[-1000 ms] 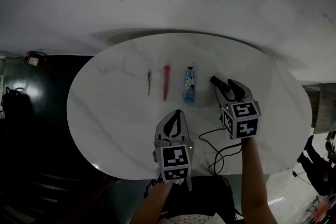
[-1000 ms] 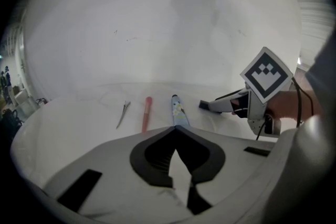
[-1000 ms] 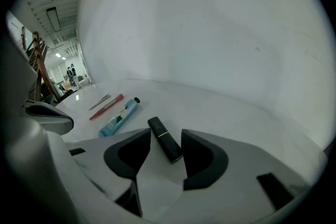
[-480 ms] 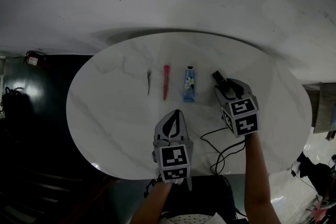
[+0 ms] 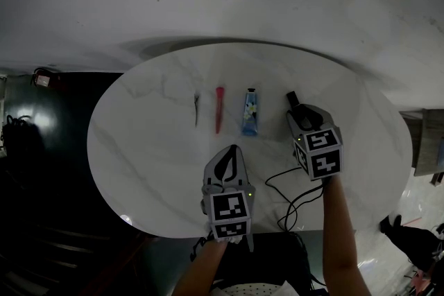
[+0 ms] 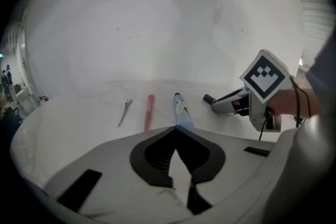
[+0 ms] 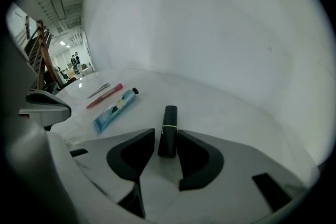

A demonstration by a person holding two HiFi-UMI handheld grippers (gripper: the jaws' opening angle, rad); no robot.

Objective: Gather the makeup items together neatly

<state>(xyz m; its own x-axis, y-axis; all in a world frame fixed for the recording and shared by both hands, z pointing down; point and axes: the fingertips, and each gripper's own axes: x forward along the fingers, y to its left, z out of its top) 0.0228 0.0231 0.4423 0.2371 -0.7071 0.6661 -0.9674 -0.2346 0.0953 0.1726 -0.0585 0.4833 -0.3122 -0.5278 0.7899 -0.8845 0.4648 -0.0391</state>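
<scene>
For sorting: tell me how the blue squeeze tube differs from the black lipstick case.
The blue squeeze tube is flat with a flower print; the black lipstick case is boxy and plain, with a thin light band. The tube is longer than the case. The tube lies free; the case sits between the right gripper's jaws, which have just been closing. Both lie on the white marble table.

An oval white marble table carries a row of four things lying lengthwise and parallel, each apart from the next: a clip, a pink stick, a blue tube and a black lipstick. A black cable loops near its front edge.
</scene>
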